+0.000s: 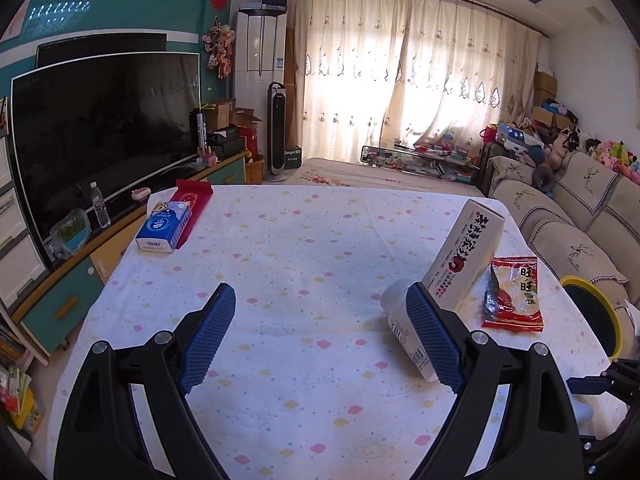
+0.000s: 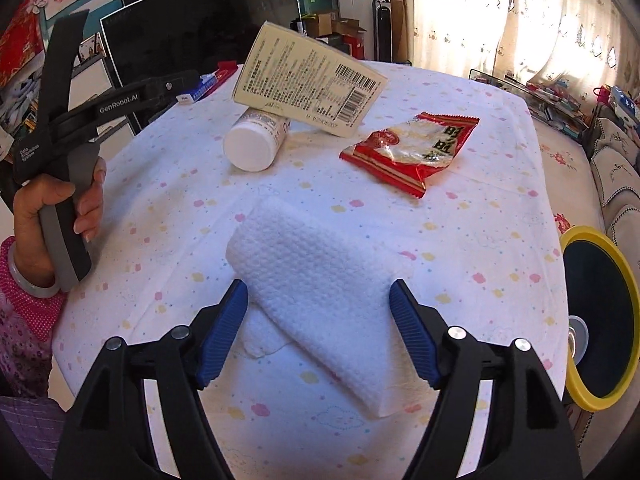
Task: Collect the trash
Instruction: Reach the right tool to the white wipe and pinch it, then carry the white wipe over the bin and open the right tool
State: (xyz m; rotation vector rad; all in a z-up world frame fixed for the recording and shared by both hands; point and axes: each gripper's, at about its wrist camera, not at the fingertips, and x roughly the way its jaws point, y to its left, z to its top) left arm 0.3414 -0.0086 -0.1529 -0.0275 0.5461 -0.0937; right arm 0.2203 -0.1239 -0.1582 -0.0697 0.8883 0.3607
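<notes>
A: What is the biggest thing in front of you?

B: Your table [image 2: 460, 240], with a white cloth full of little coloured clouds. Just past its right edge stands a bin [image 2: 600, 312] with a yellow rim.

A: What trash lies on the table?

B: A folded white paper towel [image 2: 320, 280] lies nearest to you. Behind it a cream box [image 2: 308, 80] leans tilted on a white bottle [image 2: 256, 140] that lies on its side. A red snack bag [image 2: 416, 148] lies just beside the box, on its right.

A: What about my right tool?

B: Your right gripper [image 2: 318, 300] is partly open. The towel sits between its blue pads, but I cannot tell if they touch it. You are not holding it.

A: And my left tool?

B: Your left gripper [image 1: 324, 320] is wide open and holds nothing. Only the cloth is between its pads. The bottle [image 1: 404, 332] lies just behind its right pad. Your hand [image 2: 60, 208] holds the grey handle.

A: Anything else?

B: A blue tissue pack [image 1: 164, 228] sits at the far left corner.
</notes>
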